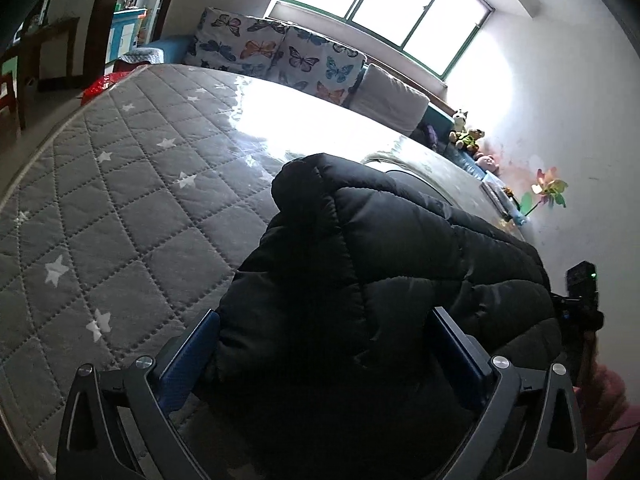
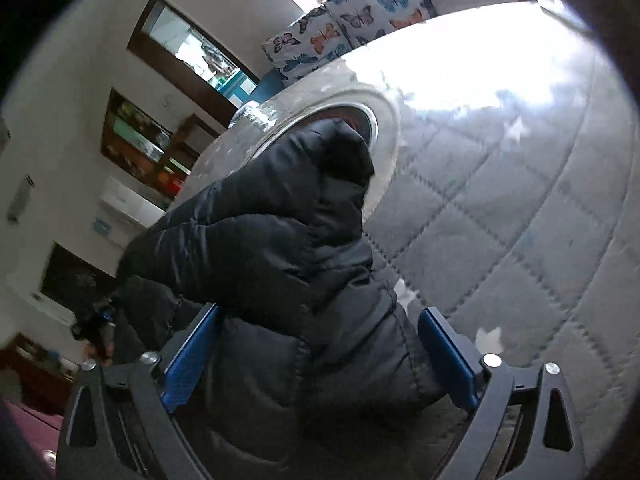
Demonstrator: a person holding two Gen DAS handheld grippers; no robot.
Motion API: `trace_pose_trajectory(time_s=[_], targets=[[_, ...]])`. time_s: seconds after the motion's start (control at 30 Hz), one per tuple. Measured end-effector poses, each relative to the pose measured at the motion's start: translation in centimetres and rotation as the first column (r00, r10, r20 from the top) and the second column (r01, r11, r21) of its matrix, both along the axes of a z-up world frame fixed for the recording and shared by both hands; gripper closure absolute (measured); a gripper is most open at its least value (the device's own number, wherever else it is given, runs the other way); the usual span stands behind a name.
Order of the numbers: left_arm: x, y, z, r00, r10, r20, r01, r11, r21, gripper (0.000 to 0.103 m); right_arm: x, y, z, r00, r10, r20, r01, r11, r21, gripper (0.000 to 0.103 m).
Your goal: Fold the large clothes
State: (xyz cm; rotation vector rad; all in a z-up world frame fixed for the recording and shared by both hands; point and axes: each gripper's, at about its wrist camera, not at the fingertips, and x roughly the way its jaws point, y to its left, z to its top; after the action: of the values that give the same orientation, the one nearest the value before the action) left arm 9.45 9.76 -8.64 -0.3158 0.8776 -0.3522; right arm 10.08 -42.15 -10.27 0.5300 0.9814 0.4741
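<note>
Both grippers, left (image 1: pixel 326 344) and right (image 2: pixel 320 344), angle downward over jacket (image 1: pixel 380 260).

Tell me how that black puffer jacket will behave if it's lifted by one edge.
The black puffer jacket would likely sag and drape, since it lies in soft folds. Its quilted padding suggests it is light for its bulk. The shiny shell may slip between the left gripper's pads.

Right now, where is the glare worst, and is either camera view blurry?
Left wrist view: the window blows out white and throws a bright glare patch across the quilted mattress; the black puffer jacket stays dark but sharp. Right wrist view: the same glare washes out the mattress top, and the room on the left is motion-smeared.
</note>
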Motion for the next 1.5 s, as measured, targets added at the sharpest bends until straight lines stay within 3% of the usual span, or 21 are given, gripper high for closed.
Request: trace_pose_trajectory(time_s=[0.33, 0.53, 0.63, 0.7, 0.97, 1.07, 1.23, 1.33, 1.4, 1.5], targets=[[1.1, 0.9, 1.6, 0.998, -0.02, -0.058, 0.018, 0.999, -0.03, 0.0, 0.9, 0.3, 0.4, 0.996, 0.073, -0.059, -0.072, 0.997, 0.017, 0.0], [2.6, 1.4, 2.6, 0.996, -0.034, -0.088, 0.026, 0.996, -0.088, 0.0, 1.4, 0.2, 0.1, 0.989, 0.119, -0.09, -0.119, 0.993, 0.009, 0.0], [4.1, 2.1, 1.8, 0.991, -0.035, -0.132, 0.025, 0.996, -0.084, 0.0, 1.7, 0.2, -0.1, 0.986, 0.135, -0.097, -0.135, 0.991, 0.01, 0.0], [4.7, 2.5, 0.6, 0.986, -0.05, -0.159, 0.031, 0.993, -0.118, 0.0, 1.7, 0.2, 0.0, 0.986, 0.14, -0.096, -0.139, 0.99, 0.009, 0.0], [5.8, 3.7, -2.9, 0.981, -0.119, -0.153, 0.081, 0.969, -0.235, 0.0, 2.0, 1.4, 0.3, 0.984, 0.148, -0.101, -0.149, 0.989, -0.001, 0.0], [6.0, 3.7, -3.0, 0.98, -0.14, -0.143, 0.104, 0.966, -0.237, 0.0, 1.2, 2.7, 0.6, 0.982, 0.158, -0.101, -0.162, 0.986, -0.028, 0.0], [6.8, 4.0, -4.0, 0.972, -0.189, -0.143, 0.134, 0.936, -0.324, 0.011, 0.7, 2.8, 0.9, 0.988, 0.128, -0.085, -0.133, 0.99, -0.055, 0.001], [6.7, 3.8, -4.0, 0.974, -0.179, -0.139, 0.123, 0.933, -0.34, 0.02, 1.1, 2.6, 0.8, 0.989, 0.122, -0.085, -0.127, 0.991, -0.052, 0.004], [6.2, 3.5, -3.5, 0.977, -0.166, -0.135, 0.113, 0.936, -0.333, 0.025, 0.7, 2.3, 1.1, 0.99, 0.119, -0.081, -0.123, 0.992, -0.043, 0.015], [5.5, 3.2, -3.5, 0.98, -0.154, -0.126, 0.108, 0.943, -0.315, 0.024, 0.9, 2.0, 1.4, 0.988, 0.135, -0.078, -0.139, 0.989, -0.048, 0.018]])
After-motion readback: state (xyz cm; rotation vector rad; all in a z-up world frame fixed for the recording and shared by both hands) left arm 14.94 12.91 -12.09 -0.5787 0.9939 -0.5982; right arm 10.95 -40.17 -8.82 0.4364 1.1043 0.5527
